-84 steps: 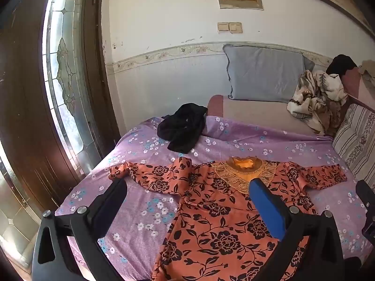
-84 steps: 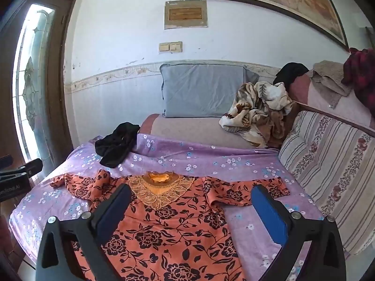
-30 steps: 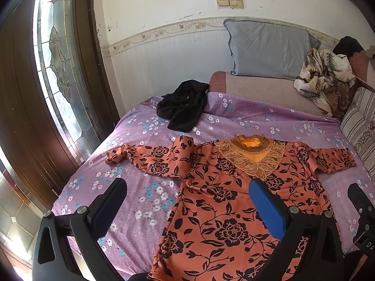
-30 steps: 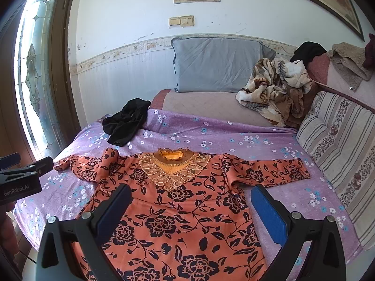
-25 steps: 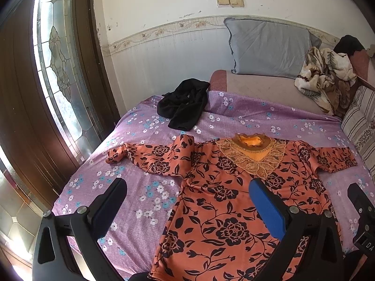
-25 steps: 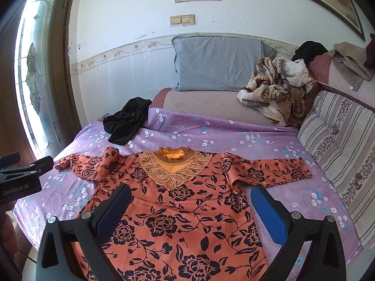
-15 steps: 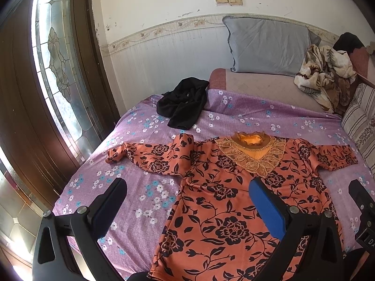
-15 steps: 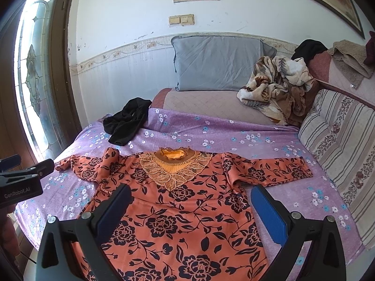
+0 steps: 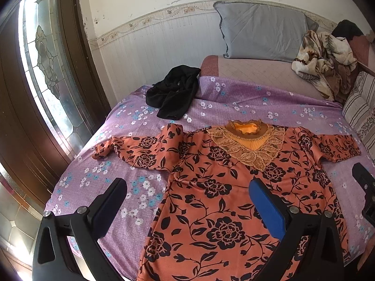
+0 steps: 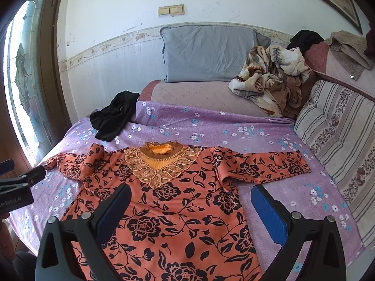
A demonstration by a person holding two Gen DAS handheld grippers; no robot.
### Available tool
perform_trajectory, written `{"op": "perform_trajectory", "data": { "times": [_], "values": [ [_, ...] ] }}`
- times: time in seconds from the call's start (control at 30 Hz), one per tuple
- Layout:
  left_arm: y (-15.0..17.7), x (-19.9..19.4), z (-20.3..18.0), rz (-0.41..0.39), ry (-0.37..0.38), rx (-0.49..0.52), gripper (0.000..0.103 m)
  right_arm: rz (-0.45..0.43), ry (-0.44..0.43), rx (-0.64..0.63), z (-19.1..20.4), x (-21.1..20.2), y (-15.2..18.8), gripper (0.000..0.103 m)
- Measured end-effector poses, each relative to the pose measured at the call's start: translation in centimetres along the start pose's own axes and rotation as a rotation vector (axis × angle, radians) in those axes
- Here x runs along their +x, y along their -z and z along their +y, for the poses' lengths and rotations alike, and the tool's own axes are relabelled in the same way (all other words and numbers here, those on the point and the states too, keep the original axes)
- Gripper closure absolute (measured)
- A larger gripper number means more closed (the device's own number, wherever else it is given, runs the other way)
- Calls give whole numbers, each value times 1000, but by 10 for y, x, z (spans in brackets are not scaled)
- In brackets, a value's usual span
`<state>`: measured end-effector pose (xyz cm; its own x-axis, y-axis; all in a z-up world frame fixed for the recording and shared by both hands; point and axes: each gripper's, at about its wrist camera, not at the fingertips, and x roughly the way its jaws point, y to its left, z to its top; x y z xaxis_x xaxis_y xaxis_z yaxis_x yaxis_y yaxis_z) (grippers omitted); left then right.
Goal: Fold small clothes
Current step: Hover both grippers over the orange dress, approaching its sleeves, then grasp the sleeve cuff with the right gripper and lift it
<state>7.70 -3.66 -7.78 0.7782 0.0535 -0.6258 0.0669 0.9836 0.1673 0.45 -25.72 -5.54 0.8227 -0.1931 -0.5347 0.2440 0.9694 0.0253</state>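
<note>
An orange dress with black flowers (image 9: 211,187) lies flat, front up, on the purple flowered bedsheet (image 9: 140,187); it also shows in the right wrist view (image 10: 178,206). Its left sleeve (image 9: 140,149) is bunched and its right sleeve (image 10: 264,164) is spread out. My left gripper (image 9: 187,201) is open and empty, above the dress's lower left side. My right gripper (image 10: 189,206) is open and empty, above the dress's lower right side. Neither touches the cloth.
A black garment (image 9: 175,93) lies crumpled at the far left of the bed. A grey pillow (image 10: 208,53) leans on the wall. A brown patterned blanket (image 10: 271,77) is heaped at the far right. A striped cushion (image 10: 337,140) lines the right side. A glass door (image 9: 46,70) stands left.
Both grippers have moved forward and tilted down toward the dress, so it fills more of each view. The jaws stayed open. The dress has not moved.
</note>
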Motion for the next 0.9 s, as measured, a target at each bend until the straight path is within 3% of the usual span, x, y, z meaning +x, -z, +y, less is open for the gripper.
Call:
{"op": "perform_trajectory", "data": {
  "times": [0.37, 0.47, 0.57, 0.63, 0.7, 0.8, 0.9],
  "values": [
    [-12, 73, -23, 50, 12, 10, 0, 47, 73, 110, -43, 81, -34, 0],
    [-9, 108, -32, 92, 15, 21, 0, 84, 40, 198, -72, 116, -35, 0],
    [5, 160, -46, 201, 45, 41, 0, 171, -23, 322, -117, 157, -24, 0],
    [22, 198, -56, 314, 58, 57, 0, 252, -30, 458, -159, 180, -15, 0],
    [41, 227, -65, 415, 84, 79, 0, 277, -18, 602, -205, 192, -7, 0],
    [42, 234, -63, 396, 133, 16, 0, 229, 61, 762, -273, 193, 4, 0],
    [45, 237, -59, 411, 163, -18, 0, 202, 63, 971, -332, 197, 27, 0]
  ]
}}
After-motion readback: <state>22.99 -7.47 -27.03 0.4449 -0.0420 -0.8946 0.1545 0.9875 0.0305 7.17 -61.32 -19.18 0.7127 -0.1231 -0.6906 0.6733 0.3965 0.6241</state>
